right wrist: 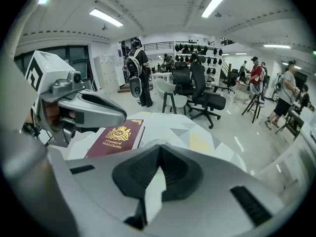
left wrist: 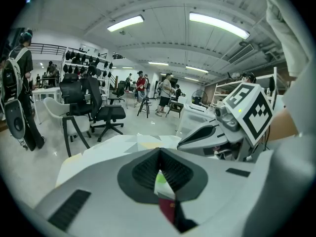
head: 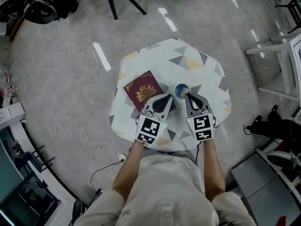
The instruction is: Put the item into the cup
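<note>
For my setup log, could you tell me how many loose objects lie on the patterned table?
2: a maroon booklet with gold crest at the left, and a small round bluish cup right of it; more may be hidden.

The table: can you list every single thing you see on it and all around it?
table: one, white with grey and yellow triangles, middle of the floor
booklet: one, maroon with a gold crest, flat on the table's left part
cup: one, bluish, on the table right of the booklet
cable: one, white, on the floor left of the table
office chairs: several, black, in the room behind
left gripper: one, grey, jaws together, beside the booklet
right gripper: one, grey, jaws together, tip at the cup
</note>
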Tool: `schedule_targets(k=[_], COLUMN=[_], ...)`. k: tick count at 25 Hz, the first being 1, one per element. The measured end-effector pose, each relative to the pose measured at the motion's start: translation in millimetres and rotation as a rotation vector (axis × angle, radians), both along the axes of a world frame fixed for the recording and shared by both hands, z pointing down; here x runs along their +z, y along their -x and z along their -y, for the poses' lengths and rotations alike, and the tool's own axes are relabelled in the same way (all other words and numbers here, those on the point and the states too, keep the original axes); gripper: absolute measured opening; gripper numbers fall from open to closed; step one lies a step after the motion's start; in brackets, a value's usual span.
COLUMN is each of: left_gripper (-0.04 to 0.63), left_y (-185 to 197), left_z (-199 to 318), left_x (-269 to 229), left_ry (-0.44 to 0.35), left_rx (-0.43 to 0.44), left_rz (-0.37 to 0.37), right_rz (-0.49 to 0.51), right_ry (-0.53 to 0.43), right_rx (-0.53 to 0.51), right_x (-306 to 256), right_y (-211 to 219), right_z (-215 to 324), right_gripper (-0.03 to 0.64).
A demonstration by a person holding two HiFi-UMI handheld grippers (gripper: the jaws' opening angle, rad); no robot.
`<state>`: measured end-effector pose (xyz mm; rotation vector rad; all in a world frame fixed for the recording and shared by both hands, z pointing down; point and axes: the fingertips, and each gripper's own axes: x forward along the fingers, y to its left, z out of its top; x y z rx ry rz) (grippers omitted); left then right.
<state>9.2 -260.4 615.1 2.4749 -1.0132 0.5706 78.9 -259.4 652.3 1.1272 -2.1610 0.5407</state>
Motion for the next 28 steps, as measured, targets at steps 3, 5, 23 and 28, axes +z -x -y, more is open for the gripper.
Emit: schedule_targets(k=[3,5,23,28], left_gripper=[0.012,0.012,0.012,0.012], left_y=[-1.7,-2.8,-12.2,-11.4], left_z=[0.1,-0.1,-7.0,-8.2], left_x=[2.3,3.3,9.4,9.0], left_ry=[0.005,0.008,0.037,0.040], left_rx=[0.002,0.002,0.010,0.009], left_rz=[0.002,0.003,-0.003,-0.002], right_rz=[-0.001,-0.002,-0.039,-0.048], right_ry=[0.019,0.031,0.131,0.143], right_rx=[-0.012,-0.015,-0.026,-0.023], right_x=[6.0,10.0,37.4,40.1], right_y=[2.5,3.3,8.9,9.6], right_z=[0.1,0.5,0.8,2.9], right_gripper=[0.005,0.005,0.006,0.008])
